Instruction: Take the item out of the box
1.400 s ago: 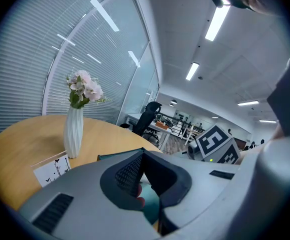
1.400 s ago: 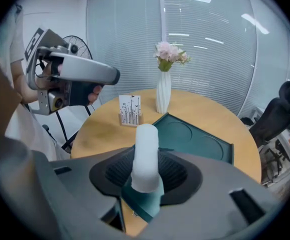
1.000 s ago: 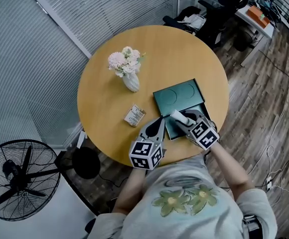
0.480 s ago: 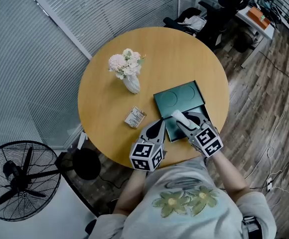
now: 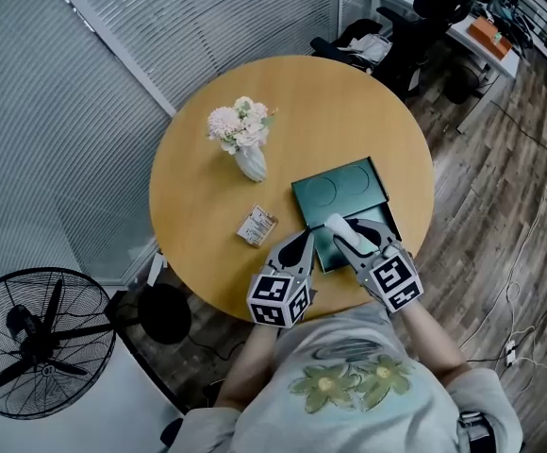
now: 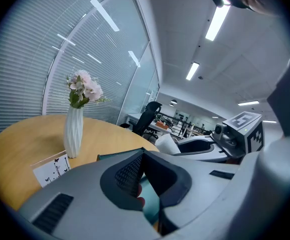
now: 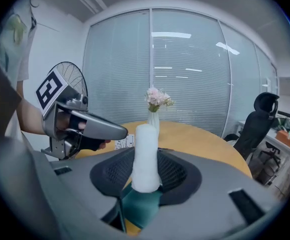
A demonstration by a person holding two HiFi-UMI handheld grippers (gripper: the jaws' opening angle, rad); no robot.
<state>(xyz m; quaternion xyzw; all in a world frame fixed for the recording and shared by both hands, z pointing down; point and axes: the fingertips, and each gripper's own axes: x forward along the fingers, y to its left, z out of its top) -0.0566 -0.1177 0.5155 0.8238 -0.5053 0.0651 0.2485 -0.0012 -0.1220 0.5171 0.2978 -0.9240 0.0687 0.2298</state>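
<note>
At lower centre of the head view, my left gripper (image 5: 299, 243) has its jaws clenched on the left wall of the green box (image 5: 323, 250), which sits on the table (image 5: 283, 102). Just to its right, my right gripper (image 5: 354, 239) has its jaws grasping the white roll (image 5: 338, 226), which stands upright over the open box.
</note>
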